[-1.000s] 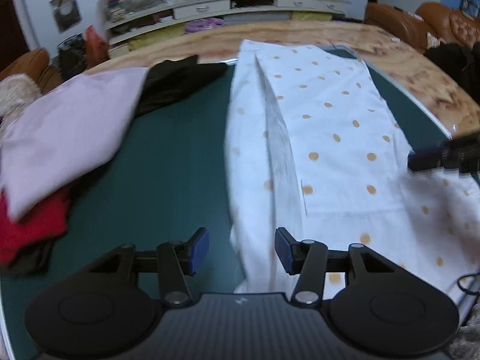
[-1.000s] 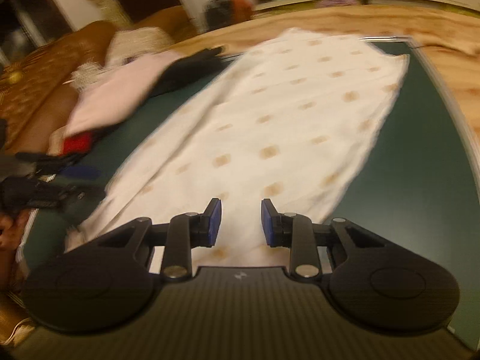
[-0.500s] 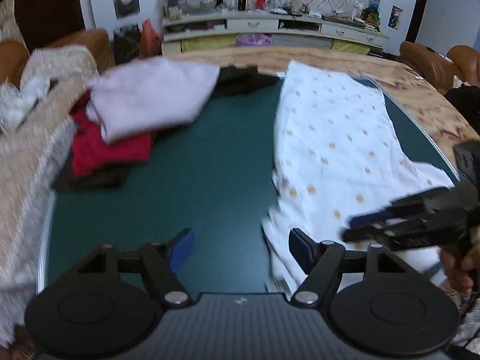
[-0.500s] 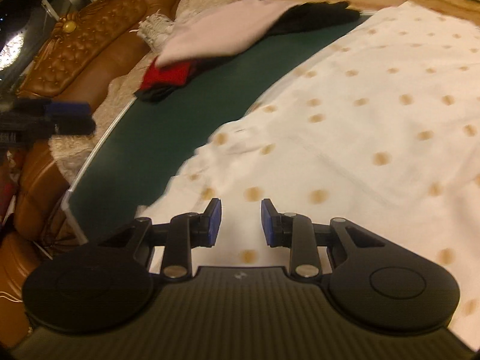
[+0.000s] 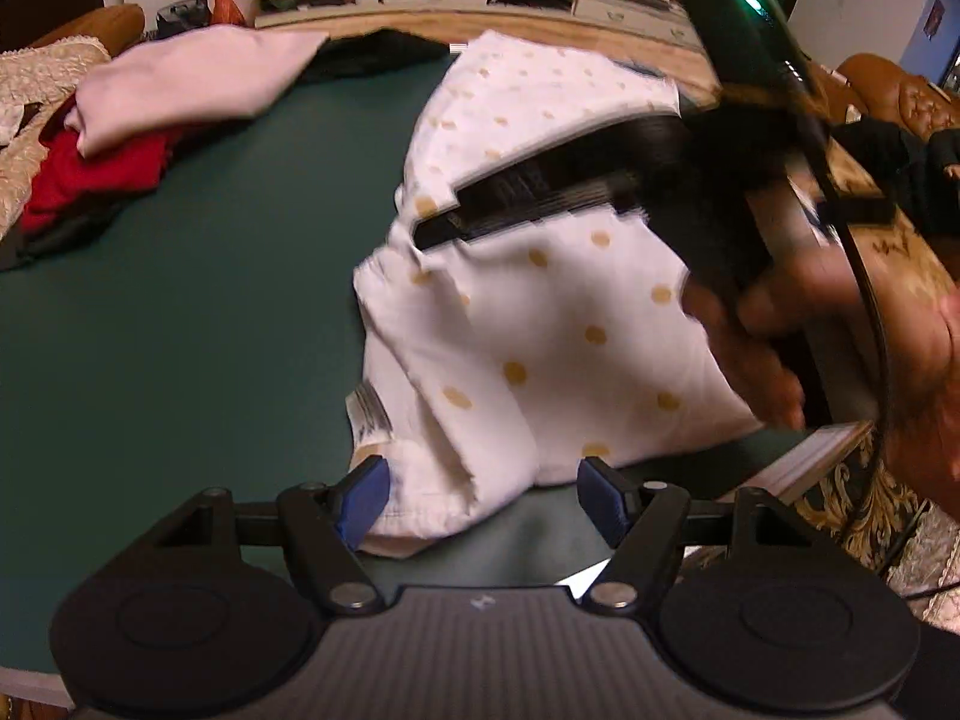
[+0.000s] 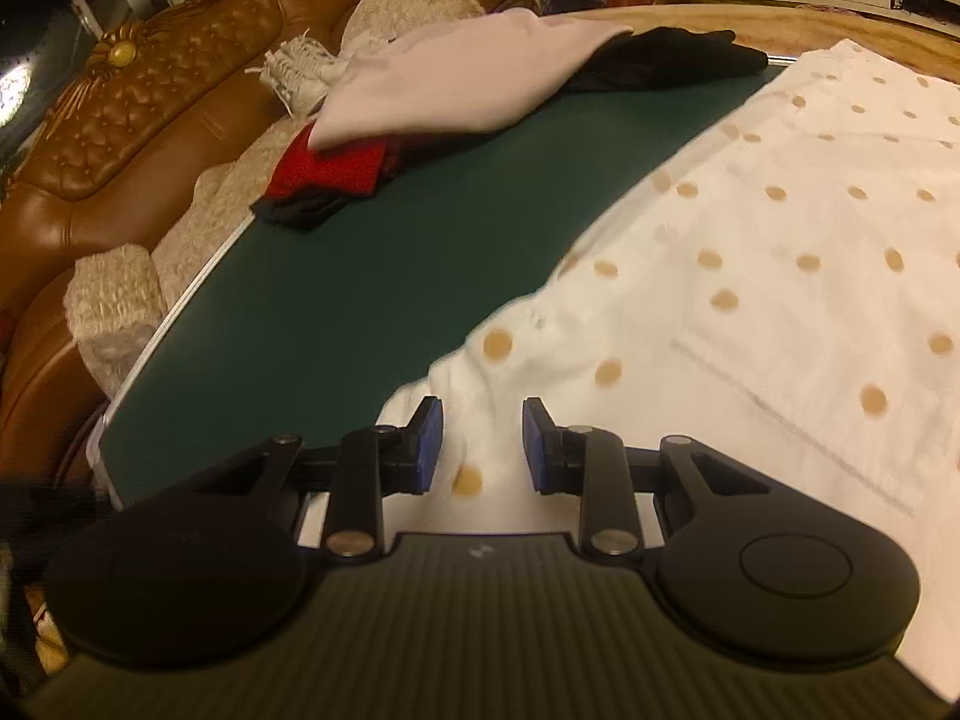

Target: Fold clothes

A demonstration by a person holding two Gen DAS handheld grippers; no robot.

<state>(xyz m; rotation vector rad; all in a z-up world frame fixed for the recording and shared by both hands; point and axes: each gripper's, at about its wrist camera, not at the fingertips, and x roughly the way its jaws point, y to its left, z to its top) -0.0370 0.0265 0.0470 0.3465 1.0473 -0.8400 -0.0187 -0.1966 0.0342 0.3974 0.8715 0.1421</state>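
step: near hem of dotted white garment (image 5: 540, 312) on green table (image 5: 180, 300) to be gripped | left gripper (image 5: 483, 495) spread wide around corner, nothing pinched | right gripper (image 6: 483, 444) narrow, gap kept, cloth beneath | advice: both layers to be pinched squarely

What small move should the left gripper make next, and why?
Probably lower the left gripper a little and close on the near corner of the white dotted garment. Its jaws stand open with that bunched corner between them, not yet pinched, on the green table.
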